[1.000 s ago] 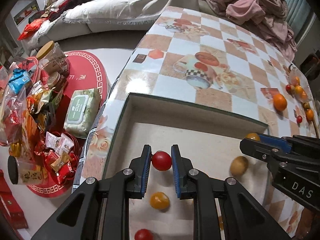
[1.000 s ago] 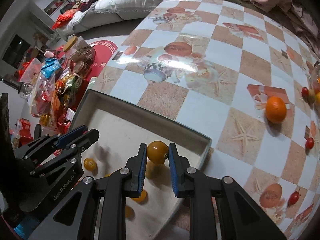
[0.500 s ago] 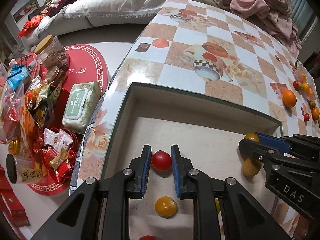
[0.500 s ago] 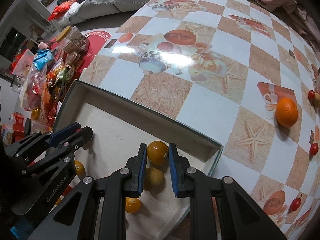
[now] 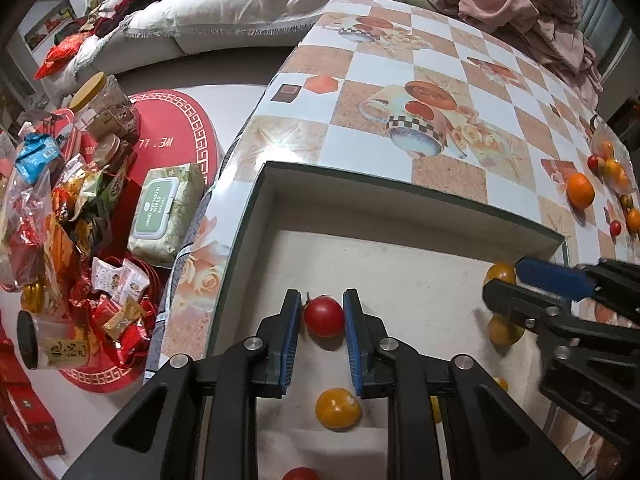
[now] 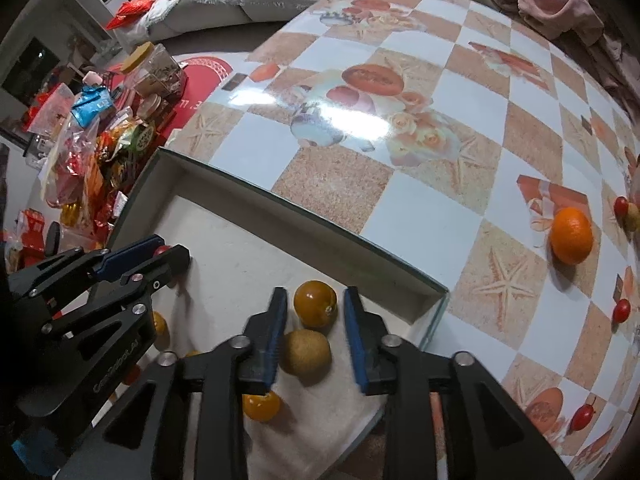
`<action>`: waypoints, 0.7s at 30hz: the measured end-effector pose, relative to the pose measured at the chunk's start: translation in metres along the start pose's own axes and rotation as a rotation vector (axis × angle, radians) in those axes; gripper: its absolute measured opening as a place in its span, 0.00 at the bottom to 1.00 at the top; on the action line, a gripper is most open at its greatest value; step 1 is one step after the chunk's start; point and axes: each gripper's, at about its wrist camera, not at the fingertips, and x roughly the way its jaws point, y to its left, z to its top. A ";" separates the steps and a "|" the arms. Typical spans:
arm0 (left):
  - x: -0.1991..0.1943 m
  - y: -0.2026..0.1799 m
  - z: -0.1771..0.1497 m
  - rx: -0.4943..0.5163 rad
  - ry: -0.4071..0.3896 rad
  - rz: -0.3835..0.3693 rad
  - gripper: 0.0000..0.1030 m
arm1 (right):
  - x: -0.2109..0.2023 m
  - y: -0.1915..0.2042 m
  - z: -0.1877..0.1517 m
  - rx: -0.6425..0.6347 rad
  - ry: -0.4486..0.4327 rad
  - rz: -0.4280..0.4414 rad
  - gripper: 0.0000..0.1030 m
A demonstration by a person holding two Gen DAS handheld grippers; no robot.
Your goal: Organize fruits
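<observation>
A shallow box (image 5: 400, 196) with a pale floor sits on the checkered table. My left gripper (image 5: 323, 314) is low inside it with a red cherry tomato (image 5: 324, 316) between its jaws, a small gap on each side. My right gripper (image 6: 316, 308) is over the box's right part (image 6: 424, 292); its jaws stand apart around a yellow-orange tomato (image 6: 315, 303) that rests on the floor. A brownish round fruit (image 6: 306, 351) and a yellow tomato (image 6: 262, 406) lie under it. Another yellow tomato (image 5: 338, 408) lies behind the left jaws.
An orange (image 6: 571, 235) and small red tomatoes (image 6: 621, 310) lie on the table to the right. A clear bag of fruit (image 5: 608, 164) sits at the far right edge. Snack packets and jars (image 5: 60, 200) crowd a red stool left of the table. Pink clothes (image 5: 520, 8) lie behind.
Both grippers have sunk lower into the box. The right jaws have opened and released the yellow-orange tomato. The left jaws have loosened around the red tomato.
</observation>
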 end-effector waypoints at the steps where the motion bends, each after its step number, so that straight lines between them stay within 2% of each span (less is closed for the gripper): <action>1: -0.001 -0.001 -0.001 0.008 0.002 0.005 0.22 | -0.004 0.000 -0.001 0.002 -0.006 0.003 0.41; 5: -0.002 -0.006 -0.005 0.030 0.021 -0.004 0.22 | -0.020 0.000 -0.003 0.004 -0.032 0.015 0.51; 12: -0.008 -0.013 -0.015 0.042 0.026 -0.006 0.23 | -0.050 -0.011 -0.019 0.052 -0.048 0.007 0.53; 13: -0.008 -0.013 -0.016 0.036 0.029 -0.015 0.36 | -0.053 -0.012 -0.021 0.055 -0.047 0.005 0.53; 14: -0.008 -0.013 -0.017 0.032 0.027 -0.020 0.54 | -0.055 -0.013 -0.023 0.059 -0.044 0.004 0.53; 15: -0.009 -0.013 -0.018 0.023 0.009 -0.015 0.90 | -0.057 -0.013 -0.027 0.064 -0.041 0.003 0.53; 16: -0.012 -0.012 -0.018 0.020 -0.012 -0.006 0.96 | -0.059 -0.015 -0.029 0.067 -0.039 -0.001 0.53; 17: -0.014 -0.013 -0.018 0.020 -0.029 0.000 0.96 | -0.061 -0.016 -0.031 0.072 -0.037 -0.005 0.53; 21: -0.014 -0.012 -0.013 0.023 -0.017 0.002 0.96 | -0.067 -0.021 -0.039 0.090 -0.025 -0.005 0.53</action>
